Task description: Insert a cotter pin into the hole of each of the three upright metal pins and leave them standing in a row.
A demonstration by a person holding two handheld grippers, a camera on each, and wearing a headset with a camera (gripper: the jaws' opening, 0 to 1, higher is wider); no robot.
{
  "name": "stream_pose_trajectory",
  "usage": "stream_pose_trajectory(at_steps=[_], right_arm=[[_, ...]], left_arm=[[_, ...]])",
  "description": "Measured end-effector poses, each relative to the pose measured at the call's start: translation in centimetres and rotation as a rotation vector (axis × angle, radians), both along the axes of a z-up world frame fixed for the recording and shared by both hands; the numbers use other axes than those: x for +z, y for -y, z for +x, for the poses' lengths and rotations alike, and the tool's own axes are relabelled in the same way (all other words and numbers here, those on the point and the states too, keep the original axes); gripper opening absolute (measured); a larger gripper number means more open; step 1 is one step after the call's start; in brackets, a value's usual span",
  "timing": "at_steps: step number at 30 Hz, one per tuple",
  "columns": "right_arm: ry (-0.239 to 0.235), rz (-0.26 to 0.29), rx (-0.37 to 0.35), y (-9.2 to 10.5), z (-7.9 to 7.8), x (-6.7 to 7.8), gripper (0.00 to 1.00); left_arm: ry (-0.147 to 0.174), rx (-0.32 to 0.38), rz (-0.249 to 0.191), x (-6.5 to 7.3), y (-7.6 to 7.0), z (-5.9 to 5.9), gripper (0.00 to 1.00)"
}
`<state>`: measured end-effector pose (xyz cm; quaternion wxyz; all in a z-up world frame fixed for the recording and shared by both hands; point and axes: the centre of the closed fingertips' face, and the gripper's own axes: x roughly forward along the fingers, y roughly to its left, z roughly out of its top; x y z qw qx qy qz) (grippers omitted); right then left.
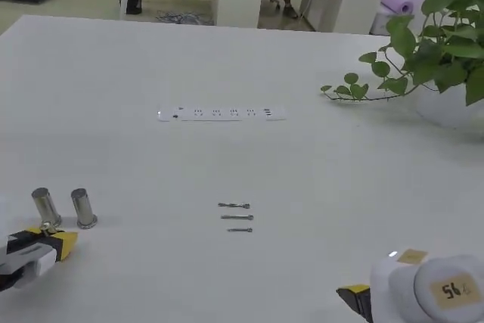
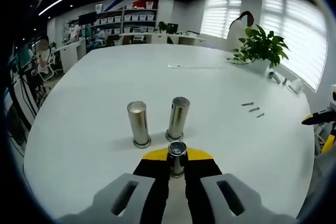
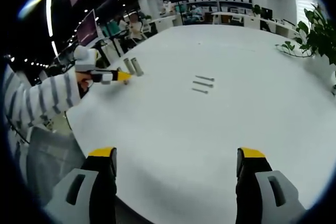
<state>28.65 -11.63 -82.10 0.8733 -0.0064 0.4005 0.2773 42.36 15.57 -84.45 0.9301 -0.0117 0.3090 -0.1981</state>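
**Left gripper** (image 2: 177,167): low centre of the left gripper view, jaws pressed in on the nearest metal pin (image 2: 177,156). It pinched that pin low on its shaft, probably to keep it upright and steady for pinning.

**Two other metal pins** (image 2: 138,123) (image 2: 178,118): upright just above the held one in that view, side by side and apart. No cotter pin was visible in any of the three.

**Cotter pins**, three (image 1: 237,217): centre of the head view, lying flat and parallel in a short stack on the white table (image 1: 340,187). They sat well right of the metal pins, apparently laid out for picking one at a time.

**Right gripper** (image 3: 176,163): bottom of the right gripper view, jaws spread wide and holding nothing over bare table. It looked ready to fetch a cotter pin.

**Power strip** (image 1: 221,113): upper middle of the head view, clear of the work.

**Potted plant** (image 1: 431,51): upper right of the head view.

**Status**: insertion judged not yet begun.
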Motion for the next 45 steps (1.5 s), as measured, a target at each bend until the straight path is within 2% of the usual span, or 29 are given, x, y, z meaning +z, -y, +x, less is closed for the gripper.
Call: stream_pose_trajectory(at_steps=[4,7,11,17,18,19,23,27,34,42,45], right_arm=[[0.003,0.003,0.001,0.0,0.0,0.1,0.96],[0.006,0.006,0.003,-0.1,0.1,0.2,0.96],[0.01,0.01,0.009,-0.3,0.0,0.3,0.96],[0.011,0.012,0.021,-0.5,-0.3,0.3,0.96],[0.012,0.013,0.023,-0.6,-0.3,0.4,0.96],[0.013,0.013,0.024,-0.6,-0.4,0.4,0.96],[0.013,0.016,0.034,-0.8,-0.5,0.4,0.95],[0.014,0.016,0.042,-1.1,-0.7,0.5,0.95],[0.009,0.017,0.052,-1.4,-0.9,0.4,0.95],[0.004,0.013,0.061,-1.7,-1.1,0.2,0.95],[0.011,0.021,0.061,-1.8,-1.1,0.4,0.95]], left_arm=[[0.027,-0.025,0.003,0.9,0.5,-0.3,0.08],[0.036,-0.04,-0.004,1.6,0.8,-0.5,0.08],[0.041,-0.05,-0.076,2.8,1.5,-0.9,0.08],[0.077,-0.11,-0.07,5.0,2.1,-1.7,0.08],[0.081,-0.151,-0.047,5.3,2.3,-2.0,0.08],[0.078,-0.166,-0.052,5.5,2.5,-2.2,0.08],[0.105,-0.248,-0.056,6.9,3.7,-3.2,0.08],[0.126,-0.331,-0.031,7.8,4.7,-4.1,0.08],[0.131,-0.419,-0.031,8.0,6.5,-5.4,0.08],[0.127,-0.516,-0.007,6.9,9.0,-6.8,0.08],[0.126,-0.528,-0.027,6.7,9.7,-7.1,0.08]])
